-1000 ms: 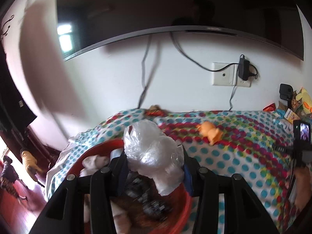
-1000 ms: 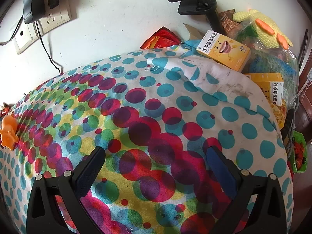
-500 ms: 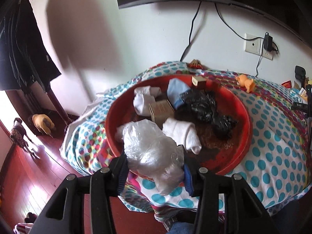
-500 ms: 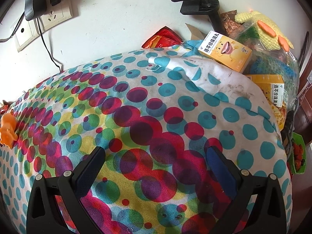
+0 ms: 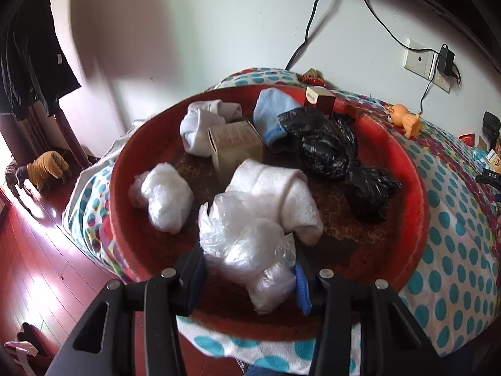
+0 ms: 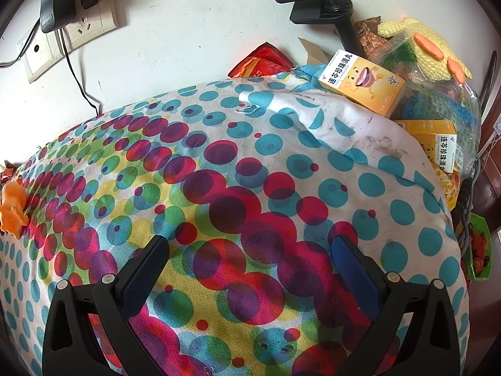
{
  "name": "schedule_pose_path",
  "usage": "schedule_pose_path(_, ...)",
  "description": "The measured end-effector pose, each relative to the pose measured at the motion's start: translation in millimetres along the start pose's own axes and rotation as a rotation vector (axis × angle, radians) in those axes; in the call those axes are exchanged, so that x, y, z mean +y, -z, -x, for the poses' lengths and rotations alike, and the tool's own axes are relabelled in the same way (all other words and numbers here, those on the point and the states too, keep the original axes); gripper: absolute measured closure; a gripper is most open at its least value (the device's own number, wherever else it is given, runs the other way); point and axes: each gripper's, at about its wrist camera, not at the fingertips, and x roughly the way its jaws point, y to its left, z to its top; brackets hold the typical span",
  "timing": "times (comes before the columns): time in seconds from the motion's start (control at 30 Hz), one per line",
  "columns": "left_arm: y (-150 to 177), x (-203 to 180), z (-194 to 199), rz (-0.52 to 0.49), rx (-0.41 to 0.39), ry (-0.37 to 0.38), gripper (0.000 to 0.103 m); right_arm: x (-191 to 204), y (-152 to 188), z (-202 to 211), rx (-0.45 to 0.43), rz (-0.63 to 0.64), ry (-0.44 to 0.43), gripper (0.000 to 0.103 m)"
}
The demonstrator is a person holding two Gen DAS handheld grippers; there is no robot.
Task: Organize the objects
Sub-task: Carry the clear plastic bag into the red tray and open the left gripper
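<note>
In the left wrist view my left gripper (image 5: 249,269) is shut on a crumpled clear plastic bag (image 5: 247,244), held above the near part of a round red tray (image 5: 416,219). The tray holds a second clear bag (image 5: 162,197), a rolled white cloth (image 5: 281,194), a cardboard box (image 5: 236,144), black plastic bags (image 5: 332,150), a grey sock (image 5: 203,122), a light blue sock (image 5: 275,112) and a small red-brown box (image 5: 319,98). In the right wrist view my right gripper (image 6: 249,263) is open and empty over the polka-dot cloth (image 6: 219,188).
An orange toy (image 5: 405,122) lies on the cloth behind the tray and at the left edge of the right wrist view (image 6: 12,210). Yellow medicine boxes (image 6: 360,84), a knitted yellow toy (image 6: 432,53), a black clamp (image 6: 319,0) and wall sockets (image 6: 78,22) stand at the back.
The left gripper has pulled back and tilted down with the clear bag, bringing the whole red tray into view. The right gripper has hardly moved.
</note>
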Motion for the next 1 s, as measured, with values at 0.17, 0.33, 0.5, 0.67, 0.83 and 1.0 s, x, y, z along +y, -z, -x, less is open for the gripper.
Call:
schedule_pose_path(0.17, -25, -10, -18, 0.006, 0.0, 0.019, 0.056, 0, 0, 0, 0.0, 0.0, 0.0, 0.0)
schedule_pose_path(0.33, -50, -22, -17, -0.014, -0.043, 0.026, 0.056, 0, 0, 0, 0.0, -0.001, 0.0, 0.0)
schedule_pose_path(0.5, -35, -6, -7, -0.002, -0.039, 0.013, 0.056, 1, 0, 0, 0.0, 0.0, 0.001, 0.0)
schedule_pose_path(0.67, -14, 6, -6, -0.009, -0.026, -0.015, 0.056, 0, 0, 0, 0.0, -0.001, 0.001, 0.0)
schedule_pose_path(0.83, -10, 12, -15, 0.015, -0.009, -0.019, 0.056, 1, -1, 0, 0.001, -0.001, 0.001, 0.0)
schedule_pose_path(1.0, -8, 17, -21, 0.026, -0.004, -0.025, 0.054, 1, -1, 0, 0.001, 0.0, 0.003, 0.0)
